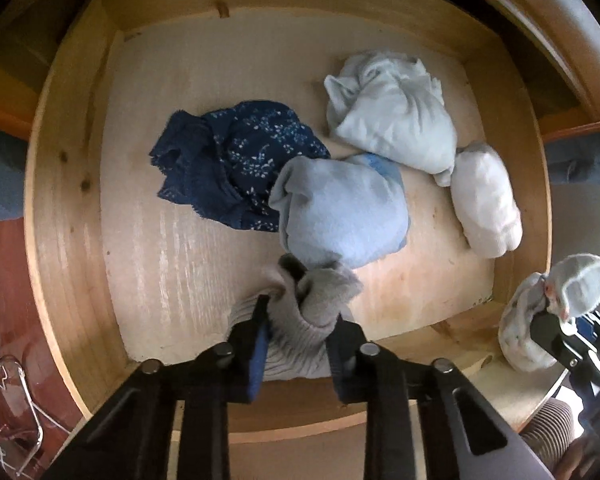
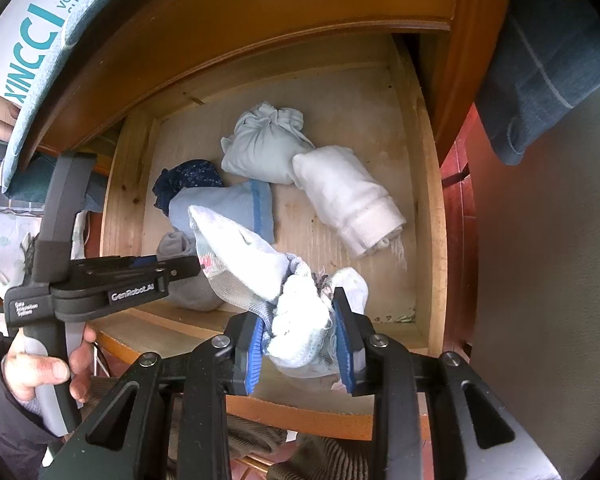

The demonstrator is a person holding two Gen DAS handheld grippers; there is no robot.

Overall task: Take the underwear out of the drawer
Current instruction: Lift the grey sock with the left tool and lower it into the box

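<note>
left gripper (image 1: 300, 320) clamping grey bundle (image 1: 304, 312), right gripper (image 2: 300, 338) clamping white bundle (image 2: 300, 320)

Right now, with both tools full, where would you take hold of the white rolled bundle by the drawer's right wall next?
Grip the white rolled bundle across its middle, coming straight down from above. It lies flat on the drawer floor as a long roll, its ribbed cuff end toward the front, with clear floor on both long sides for the pads. Its far end touches the pale blue bundle, so avoid that end.

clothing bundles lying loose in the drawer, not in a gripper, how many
4: navy floral one at left, blue one in the middle, pale blue one at the back, white roll at right.
</note>
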